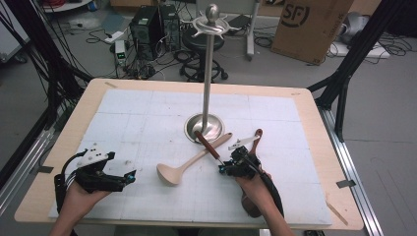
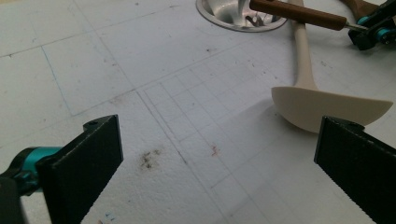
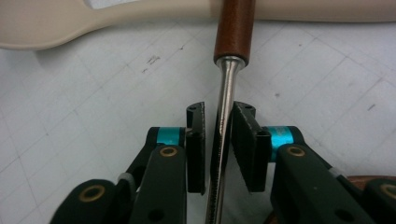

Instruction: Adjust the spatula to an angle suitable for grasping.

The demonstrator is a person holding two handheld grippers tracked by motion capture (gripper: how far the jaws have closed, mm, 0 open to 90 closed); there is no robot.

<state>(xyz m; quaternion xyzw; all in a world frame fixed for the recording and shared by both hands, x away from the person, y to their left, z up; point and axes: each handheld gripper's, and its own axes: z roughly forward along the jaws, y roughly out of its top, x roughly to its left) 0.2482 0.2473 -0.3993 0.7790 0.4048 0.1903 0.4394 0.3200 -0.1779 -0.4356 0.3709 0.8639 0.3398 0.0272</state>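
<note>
**A:** So what's the right hand-held gripper (image 3: 218, 122) doing? Jaws look nearly together on the metal shank of the brown-handled utensil (image 3: 234, 29), with the left pad seeming to sit a hair off it. I'd call that a light grip.

**B:** Yeah, from the high view the utensil (image 1: 206, 143) sticks up at a tilt toward the stand's round base (image 1: 204, 127), handle end raised off the tabletop (image 1: 314, 115). Looks to me like the pick-up step, probably headed for the hooks on top of the stand (image 1: 212, 24).

**A:** And the left hand-held gripper (image 1: 129, 177)?

**B:** Wide open, holding nothing, hovering low near the cream ladle (image 2: 327, 108), which lies flat just beside the base.

**A:** Next move?

**B:** My guess is a firmer squeeze, then a lift high enough to reach the hooks. That thin shank could swivel between the pads.
</note>
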